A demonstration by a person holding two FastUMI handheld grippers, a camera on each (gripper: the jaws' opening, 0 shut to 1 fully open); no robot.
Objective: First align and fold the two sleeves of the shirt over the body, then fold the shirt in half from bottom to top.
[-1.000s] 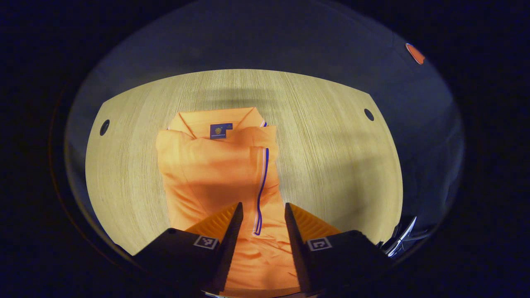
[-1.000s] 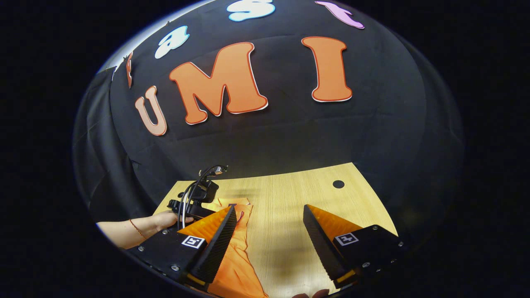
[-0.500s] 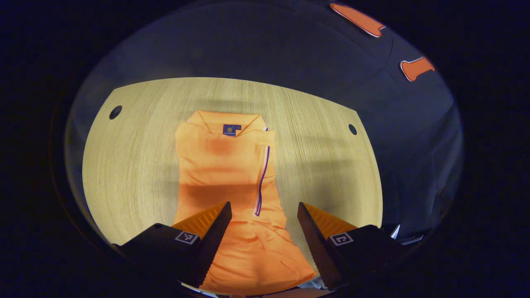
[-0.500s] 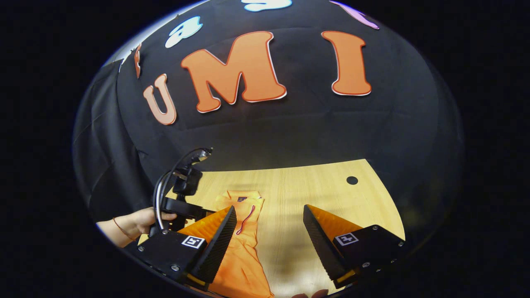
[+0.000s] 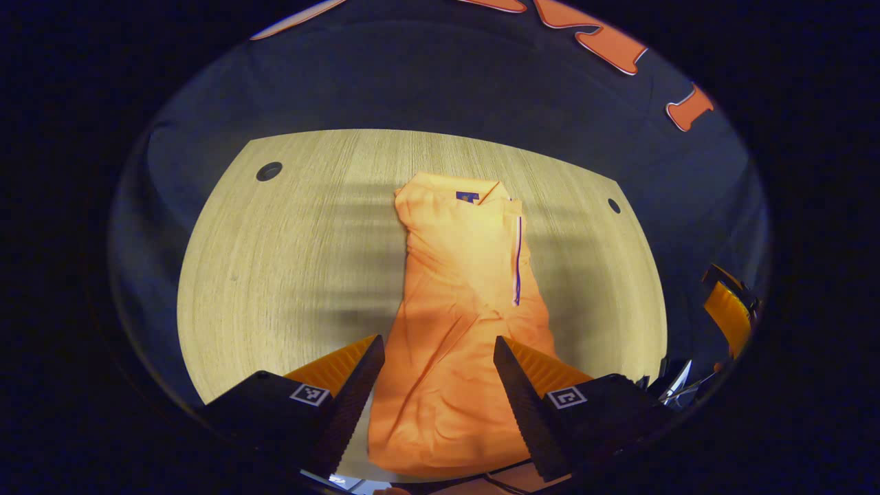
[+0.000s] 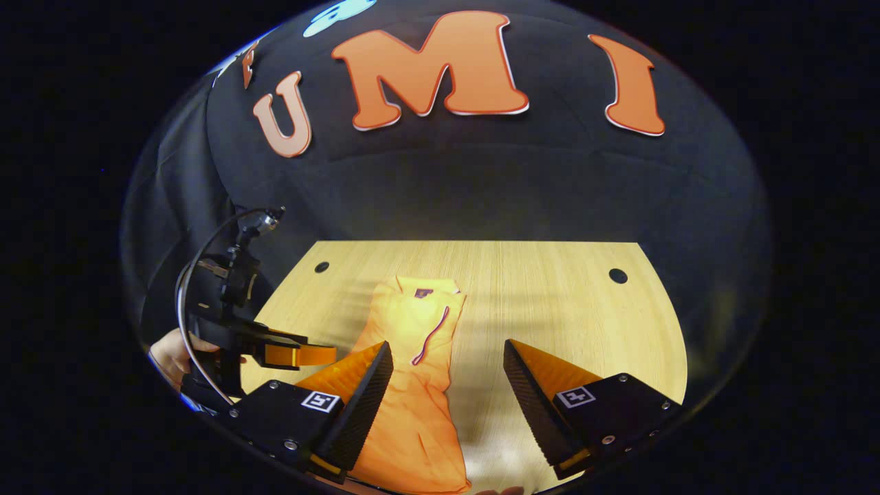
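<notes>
An orange shirt (image 5: 467, 289) lies flat on the wooden table (image 5: 275, 261), collar at the far end, both sleeves folded over the body, a blue-and-white stripe running down its right side. My left gripper (image 5: 438, 347) hangs open above the shirt's near hem, nothing between its fingers. In the right gripper view the same shirt (image 6: 416, 371) lies lengthwise, and my right gripper (image 6: 447, 350) is open above its lower right edge, holding nothing. The left gripper (image 6: 275, 354) also shows there at the far left, held by a hand (image 6: 165, 350).
The table has round cable holes near its far corners (image 5: 269, 171) (image 5: 613, 205) (image 6: 617, 276). The other gripper's finger (image 5: 729, 309) shows at the right edge of the left gripper view. The black cloth wall stands right behind the table.
Both grippers have drawn back and risen, so the shirt looks smaller and farther away. The left gripper has shifted left of the shirt's middle. Both stay open.
</notes>
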